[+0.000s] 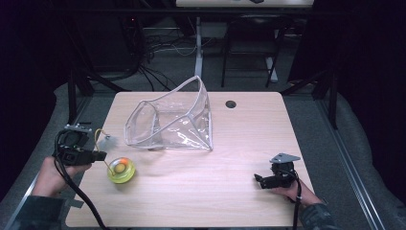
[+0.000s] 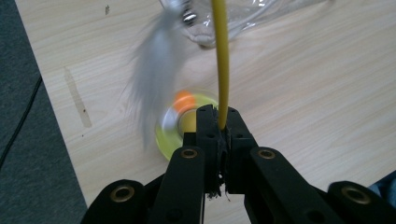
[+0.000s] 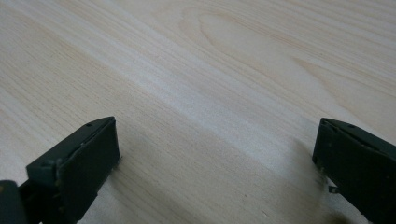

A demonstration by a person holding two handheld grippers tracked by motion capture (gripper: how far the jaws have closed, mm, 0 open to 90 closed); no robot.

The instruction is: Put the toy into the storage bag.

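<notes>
Holding: left claw point(image 2: 217, 122) is clamped on a yellow wand point(image 2: 220, 60), lower left of the high view.
Desk point(image 1: 239, 191): pale wood, bare around the right claw.
Pouch point(image 1: 172, 117): clear plastic, upper centre of the desk, mouth toward the left.
Right claw point(image 3: 215, 158): jaws wide apart, nothing between, lower right.
Disc point(image 1: 121, 170): yellow, orange ball inside, just right of the left claw.
Wand axis: runs up the frame toward the pouch; feather point(image 2: 154, 79) blurred beside it.
Nearer hand: left.
Writing: none readable.
</notes>
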